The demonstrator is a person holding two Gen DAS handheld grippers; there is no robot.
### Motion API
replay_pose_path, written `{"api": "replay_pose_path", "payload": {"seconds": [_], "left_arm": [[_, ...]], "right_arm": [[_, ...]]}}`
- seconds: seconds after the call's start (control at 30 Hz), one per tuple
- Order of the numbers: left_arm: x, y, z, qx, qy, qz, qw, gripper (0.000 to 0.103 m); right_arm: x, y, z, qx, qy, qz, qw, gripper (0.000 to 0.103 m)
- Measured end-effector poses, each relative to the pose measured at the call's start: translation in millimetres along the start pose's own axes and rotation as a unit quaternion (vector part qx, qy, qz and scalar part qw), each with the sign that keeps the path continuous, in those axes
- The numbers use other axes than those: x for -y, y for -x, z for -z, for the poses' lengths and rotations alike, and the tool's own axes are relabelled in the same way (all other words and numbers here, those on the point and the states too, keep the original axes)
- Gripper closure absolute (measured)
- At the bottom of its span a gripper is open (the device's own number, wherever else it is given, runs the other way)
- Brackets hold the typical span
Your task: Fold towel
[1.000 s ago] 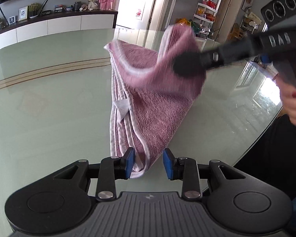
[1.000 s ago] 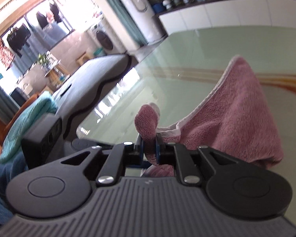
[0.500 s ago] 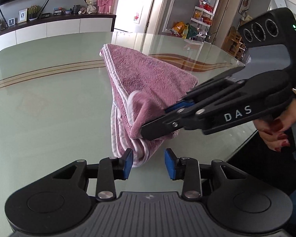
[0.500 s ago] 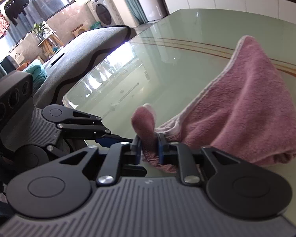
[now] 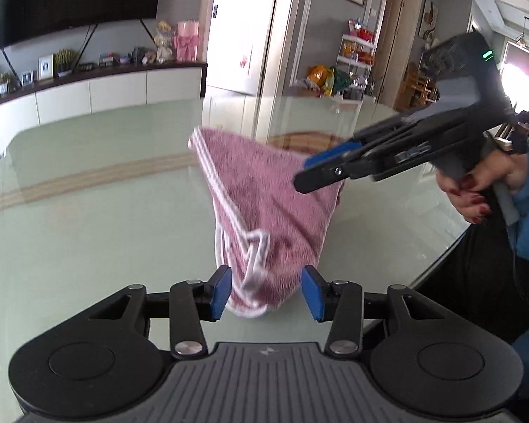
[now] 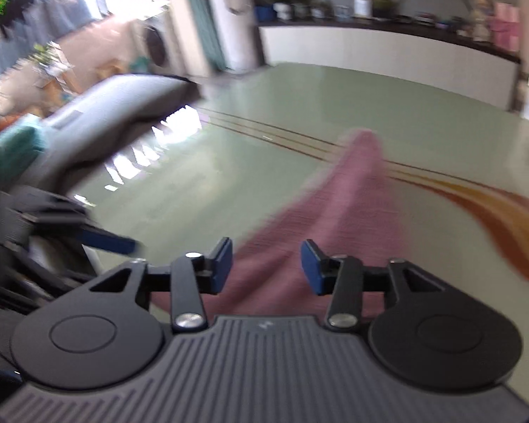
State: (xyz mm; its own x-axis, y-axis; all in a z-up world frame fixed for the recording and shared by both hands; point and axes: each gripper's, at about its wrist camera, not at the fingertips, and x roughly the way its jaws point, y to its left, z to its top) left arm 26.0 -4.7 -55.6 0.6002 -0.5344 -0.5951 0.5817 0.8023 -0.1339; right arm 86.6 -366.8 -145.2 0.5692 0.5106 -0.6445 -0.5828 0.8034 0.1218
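Green glass table (image 5: 88,211), wide and glossy. Pink towel (image 5: 264,204) folded flat on it, near end between left gripper (image 5: 266,290) pads, untouched, jaws opening. Right gripper (image 6: 266,264) above towel, jaws opening, gripping nothing.

The right wrist view is smeared by motion, so the pink towel (image 6: 321,218) shows no edges or trim. In the left wrist view the right gripper (image 5: 310,172) hides the towel's right corner; its far pad is unseen
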Motion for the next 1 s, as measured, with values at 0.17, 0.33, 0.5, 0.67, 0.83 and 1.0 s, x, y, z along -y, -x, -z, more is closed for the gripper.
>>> {"api": "replay_pose_path", "payload": {"seconds": [0.17,0.33,0.5,0.67,0.83,1.0], "left_arm": [[7.7,-19.5,-11.6,-0.012,-0.006,-0.014,0.9998,0.053],[-3.7,-53.9,-5.0,-0.058,0.018,-0.033,0.9976,0.059],[-16.9,-60.3,0.8,-0.069,0.049,-0.035,0.9958,0.059],[-16.0,-59.1,-0.3,-0.069,0.042,-0.047,0.9956,0.059],[-19.9,-52.7,4.3,-0.064,0.065,-0.052,0.9945,0.059],[-21.9,-39.0,2.7,-0.048,0.068,-0.057,0.9949,0.059]], "right_arm": [[18.7,-8.7,12.4,-0.026,-0.005,0.021,0.999,0.074],[30.5,-15.4,23.1,-0.030,-0.030,0.019,0.999,0.075],[38.6,-20.2,26.4,-0.029,-0.069,0.013,0.997,0.081],[52.8,-21.5,29.9,-0.027,-0.106,0.001,0.994,0.091],[56.3,-19.1,31.5,-0.020,-0.129,-0.012,0.991,0.091],[46.0,-16.3,27.8,-0.006,-0.108,-0.013,0.994,0.076]]}}
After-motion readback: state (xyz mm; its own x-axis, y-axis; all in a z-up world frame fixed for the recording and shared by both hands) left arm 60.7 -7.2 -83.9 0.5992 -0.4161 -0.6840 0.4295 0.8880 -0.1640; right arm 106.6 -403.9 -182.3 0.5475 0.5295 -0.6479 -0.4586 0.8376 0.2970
